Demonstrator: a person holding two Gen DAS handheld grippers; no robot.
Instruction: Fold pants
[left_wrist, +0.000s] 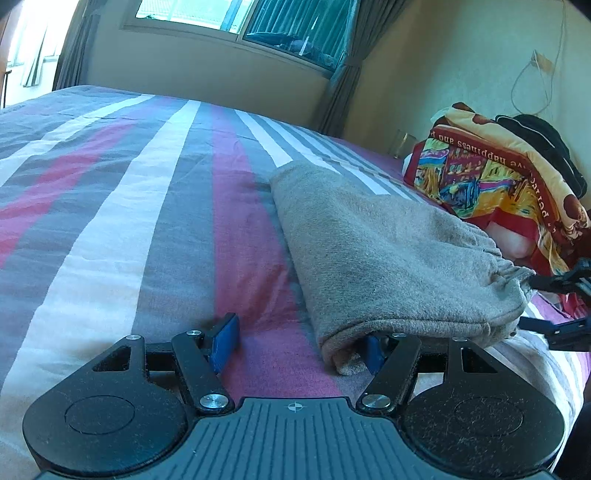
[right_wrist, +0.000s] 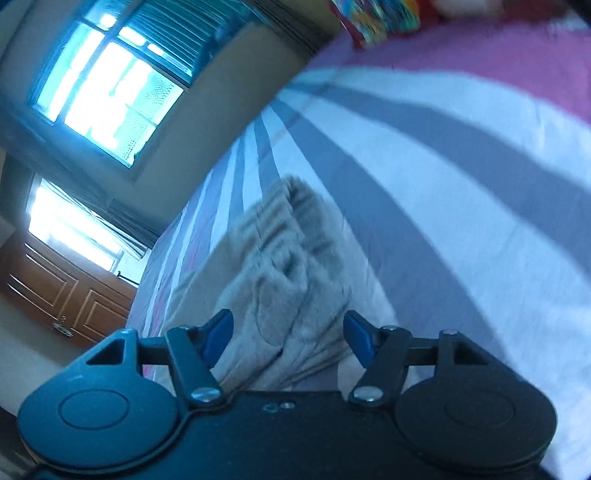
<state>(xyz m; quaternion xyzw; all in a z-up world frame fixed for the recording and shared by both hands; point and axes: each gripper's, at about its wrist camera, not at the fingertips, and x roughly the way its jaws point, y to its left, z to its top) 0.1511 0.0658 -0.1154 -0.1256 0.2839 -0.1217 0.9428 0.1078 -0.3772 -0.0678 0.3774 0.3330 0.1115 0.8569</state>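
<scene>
Lying folded into a thick grey bundle, the pants (left_wrist: 373, 251) rest on the striped bed (left_wrist: 147, 192), toward its right side in the left wrist view, with a colourful blanket (left_wrist: 491, 173) heaped beyond them near the wall.

The left tongs (left_wrist: 299, 345) stand about half open, low over the bedcover. The left blue pad is bare over the sheet; the right blue pad sits tucked just under the near corner of the pants. Nothing is pinched between them.

The right tongs (right_wrist: 288, 341) also stand apart, at the gathered waistband end of the pants. The layered cloth lies in the gap between the blue pads, but neither pad presses on it. That view is blurred and tilted. In the left wrist view the right tongs show at the far right edge, beside the waistband.

A window (left_wrist: 236, 22) with curtains lies beyond the bed.
</scene>
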